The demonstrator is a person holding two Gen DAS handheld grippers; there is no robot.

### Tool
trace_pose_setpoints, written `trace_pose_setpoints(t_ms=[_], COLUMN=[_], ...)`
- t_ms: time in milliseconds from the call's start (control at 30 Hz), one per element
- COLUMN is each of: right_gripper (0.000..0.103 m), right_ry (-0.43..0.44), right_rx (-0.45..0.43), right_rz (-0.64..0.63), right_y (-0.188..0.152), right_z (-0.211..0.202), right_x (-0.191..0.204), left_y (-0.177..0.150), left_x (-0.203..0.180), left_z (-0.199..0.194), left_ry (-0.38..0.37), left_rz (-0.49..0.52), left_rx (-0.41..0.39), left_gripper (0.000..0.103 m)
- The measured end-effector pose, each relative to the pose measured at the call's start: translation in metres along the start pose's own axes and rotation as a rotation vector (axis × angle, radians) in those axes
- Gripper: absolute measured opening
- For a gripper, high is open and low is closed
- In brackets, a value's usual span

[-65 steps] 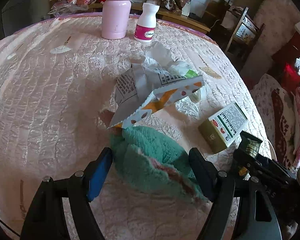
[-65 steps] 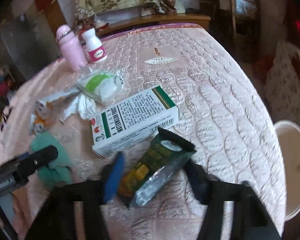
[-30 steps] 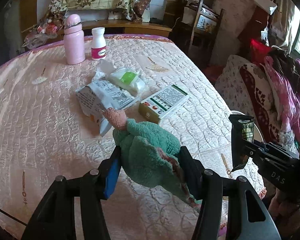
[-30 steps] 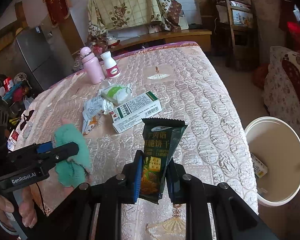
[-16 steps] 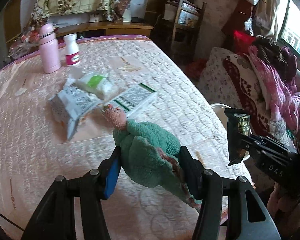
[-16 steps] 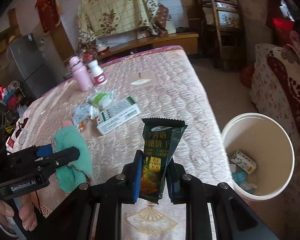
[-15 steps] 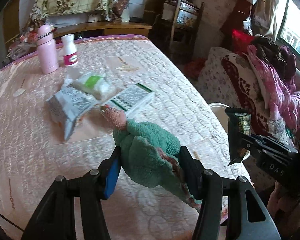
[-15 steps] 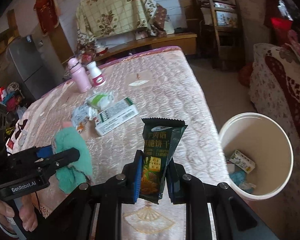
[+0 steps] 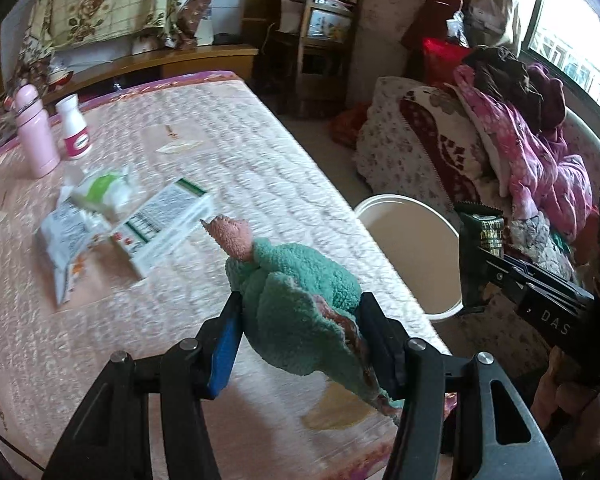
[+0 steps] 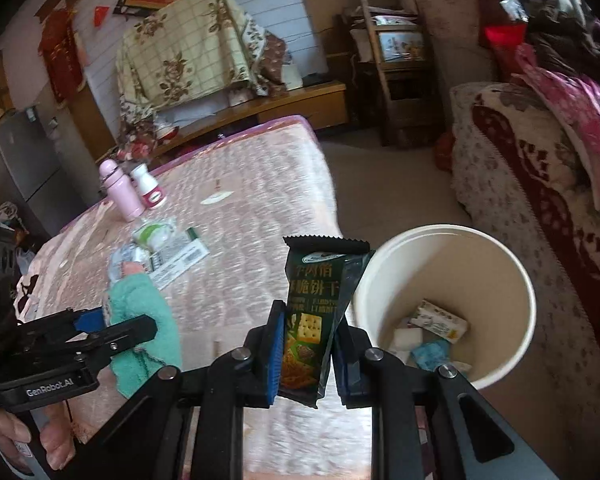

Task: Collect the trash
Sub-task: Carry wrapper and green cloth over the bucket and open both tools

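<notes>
The right gripper [image 10: 306, 354] pinches an upright dark green cracker wrapper [image 10: 314, 304], its jaws nearly together. Just beyond and to its right stands a round white plastic bin [image 10: 496, 364] on the floor beside the pink quilted table [image 10: 240, 240]; inside lie a small printed white box [image 10: 440, 320], a pale blue scrap [image 10: 430, 352] and what may be white tissue. The left gripper [image 9: 300, 330] clamps a fluffy teal cloth with a pink tip [image 9: 296, 300], held above the table's near edge. Ahead of it to the left lie a green-striped white carton [image 9: 160, 224] and crumpled wrappers [image 9: 80, 220].
</notes>
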State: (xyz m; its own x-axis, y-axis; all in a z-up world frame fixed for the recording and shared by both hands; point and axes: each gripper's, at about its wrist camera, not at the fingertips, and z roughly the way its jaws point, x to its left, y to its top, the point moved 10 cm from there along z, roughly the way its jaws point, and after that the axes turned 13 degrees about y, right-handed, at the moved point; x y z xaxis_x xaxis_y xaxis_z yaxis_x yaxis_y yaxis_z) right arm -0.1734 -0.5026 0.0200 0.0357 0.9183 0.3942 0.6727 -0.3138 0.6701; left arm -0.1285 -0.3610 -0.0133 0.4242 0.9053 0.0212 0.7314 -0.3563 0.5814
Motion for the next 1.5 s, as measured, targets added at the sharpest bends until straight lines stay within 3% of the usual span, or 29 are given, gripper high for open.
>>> trace_pose_setpoints(t_ms=[533,1067,1500], right_gripper=[0.023,0.023,0.023], right_ry=[-0.107,-0.156,-0.167], right_rx=[-0.018,-0.021,-0.014], right_rz=[0.095,0.15,0.248], right_y=[-0.004,0.021,0.014], right_z=[-0.027,-0.01,0.011], right_x=[-0.093,-0.147,-0.186], left_y=[0.029,0.06,0.066], left_x=[-0.074,-0.113,-0.134], left_z=[0.028,0.068,0.115], left_ry=[-0.032,-0.041,-0.061], left_rz=[0.086,0.145,0.15], left_rx=[-0.002,0.008,0.071], left_gripper=[0.059,0.059,0.059])
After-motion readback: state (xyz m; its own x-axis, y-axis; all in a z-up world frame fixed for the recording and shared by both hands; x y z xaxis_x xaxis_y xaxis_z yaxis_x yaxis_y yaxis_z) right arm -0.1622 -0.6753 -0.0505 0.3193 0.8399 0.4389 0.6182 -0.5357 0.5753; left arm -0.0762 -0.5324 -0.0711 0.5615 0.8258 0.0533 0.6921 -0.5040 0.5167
